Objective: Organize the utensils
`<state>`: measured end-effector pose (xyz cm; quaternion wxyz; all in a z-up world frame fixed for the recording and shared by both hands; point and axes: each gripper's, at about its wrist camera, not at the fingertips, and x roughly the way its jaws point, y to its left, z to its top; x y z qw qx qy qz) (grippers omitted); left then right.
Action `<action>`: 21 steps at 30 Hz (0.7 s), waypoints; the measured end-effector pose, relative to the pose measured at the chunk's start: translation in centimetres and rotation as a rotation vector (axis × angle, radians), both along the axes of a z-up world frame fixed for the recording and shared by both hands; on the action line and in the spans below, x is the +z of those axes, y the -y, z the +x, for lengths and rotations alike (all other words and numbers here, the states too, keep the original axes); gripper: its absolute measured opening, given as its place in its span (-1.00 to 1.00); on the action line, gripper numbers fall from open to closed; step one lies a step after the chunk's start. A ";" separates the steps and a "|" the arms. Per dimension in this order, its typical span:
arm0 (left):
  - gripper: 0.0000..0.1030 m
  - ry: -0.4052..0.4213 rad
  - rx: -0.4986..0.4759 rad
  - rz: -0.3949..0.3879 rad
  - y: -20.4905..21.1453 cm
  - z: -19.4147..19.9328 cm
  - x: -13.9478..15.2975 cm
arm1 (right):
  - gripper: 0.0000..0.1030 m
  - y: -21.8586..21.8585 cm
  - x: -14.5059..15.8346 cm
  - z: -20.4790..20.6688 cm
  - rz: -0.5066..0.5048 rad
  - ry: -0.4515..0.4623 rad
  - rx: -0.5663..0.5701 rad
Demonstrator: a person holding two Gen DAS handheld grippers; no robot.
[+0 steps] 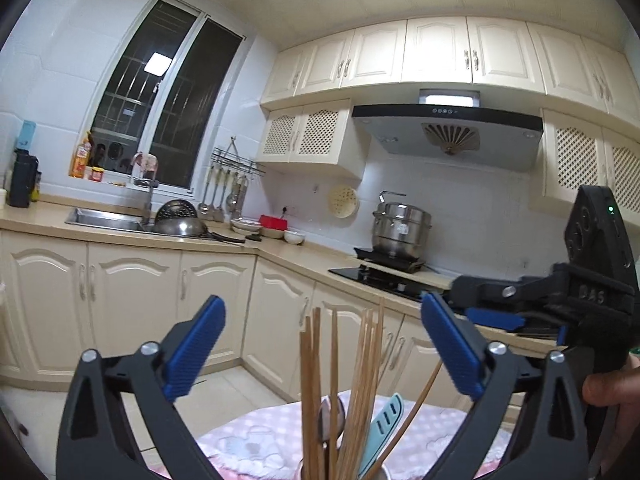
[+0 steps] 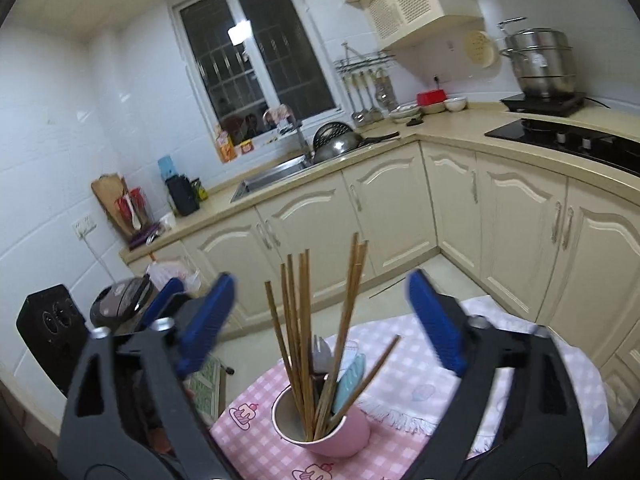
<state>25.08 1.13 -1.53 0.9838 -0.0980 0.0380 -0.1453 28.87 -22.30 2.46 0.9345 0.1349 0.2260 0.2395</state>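
Observation:
A pink cup (image 2: 340, 432) stands on a pink checked tablecloth (image 2: 256, 436) and holds several wooden chopsticks (image 2: 304, 340), a metal spoon (image 2: 322, 354) and a light-blue utensil (image 2: 350, 376). My right gripper (image 2: 322, 312) is open and empty, raised above the cup with the chopstick tops between its blue fingers. My left gripper (image 1: 324, 340) is open and empty too, with the chopsticks (image 1: 360, 384), spoon (image 1: 332, 416) and light-blue utensil (image 1: 384, 420) standing between its fingers. The right gripper shows at the right of the left wrist view (image 1: 496, 316).
Kitchen counters with cream cabinets (image 2: 400, 208) run behind. A sink (image 2: 272, 176), a steel pot on a hob (image 2: 540, 64) and hanging ladles (image 2: 364, 92) are on them. A black speaker (image 2: 52, 332) and a rice cooker (image 2: 120, 300) stand at left.

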 end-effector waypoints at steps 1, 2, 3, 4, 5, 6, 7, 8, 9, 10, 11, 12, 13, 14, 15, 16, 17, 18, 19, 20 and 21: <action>0.91 -0.005 0.011 0.009 -0.1 -0.4 0.2 | 0.88 0.4 0.1 -0.3 0.002 0.002 -0.012; 0.91 -0.010 0.020 0.017 -0.1 -0.8 0.5 | 0.88 0.8 0.2 -0.7 0.004 0.000 -0.028; 0.91 -0.025 0.034 0.036 0.0 -1.4 0.8 | 0.88 1.2 0.2 -1.0 0.006 -0.003 -0.035; 0.91 -0.038 0.045 0.050 0.1 -1.8 1.1 | 0.88 1.4 0.3 -1.1 0.007 -0.007 -0.041; 0.91 -0.054 0.057 0.065 0.2 -2.2 1.3 | 0.88 1.8 0.4 -1.4 0.008 -0.013 -0.051; 0.91 -0.063 0.062 0.072 0.2 -2.6 1.6 | 0.88 2.0 0.5 -1.7 0.011 -0.016 -0.058; 0.91 -0.073 0.066 0.080 0.2 -2.9 1.9 | 0.88 2.2 0.6 -2.0 0.013 -0.016 -0.062; 0.91 -0.079 0.071 0.088 0.2 -3.5 2.2 | 0.88 2.5 0.8 -2.5 0.014 -0.013 -0.069; 0.91 -0.084 0.079 0.101 0.2 -4.1 2.5 | 0.88 2.7 0.9 -3.1 0.014 -0.010 -0.072; 0.91 -0.089 0.092 0.117 0.2 -4.9 2.9 | 0.88 2.8 1.0 -3.6 0.014 -0.007 -0.074; 0.91 -0.095 0.106 0.133 0.2 -5.6 3.2 | 0.88 3.0 1.3 -4.4 0.015 -0.004 -0.078; 0.91 -0.099 0.115 0.144 0.1 -6.2 3.4 | 0.88 3.1 1.4 -4.8 0.015 -0.002 -0.079; 0.91 -0.105 0.125 0.159 0.1 -6.9 3.8 | 0.88 3.3 1.6 -5.3 0.016 -0.001 -0.082; 0.91 -0.109 0.134 0.173 0.0 -7.6 4.3 | 0.88 3.4 1.8 -6.0 0.017 0.001 -0.089; 0.91 -0.113 0.142 0.184 0.0 -8.2 4.7 | 0.88 3.6 2.0 -6.7 0.014 0.003 -0.092; 0.91 -0.117 0.149 0.192 0.0 -8.8 5.0 | 0.88 3.7 2.2 -7.3 0.009 0.006 -0.095; 0.91 -0.121 0.155 0.198 0.0 -9.6 5.3 | 0.88 3.5 2.3 -8.0 0.004 0.008 -0.097; 0.91 -0.123 0.159 0.202 0.0 -10.1 5.6 | 0.88 3.5 2.5 -8.6 -0.001 0.012 -0.099; 0.91 -0.126 0.167 0.207 0.0 -10.8 5.9 | 0.88 3.6 2.6 -9.3 -0.007 0.016 -0.105; 0.91 -0.128 0.171 0.211 0.1 -11.2 6.2 | 0.88 3.6 2.7 -9.8 -0.010 0.019 -0.110; 0.91 -0.134 0.179 0.219 0.2 -11.8 6.5 | 0.88 3.7 2.7 -10.4 -0.012 0.021 -0.118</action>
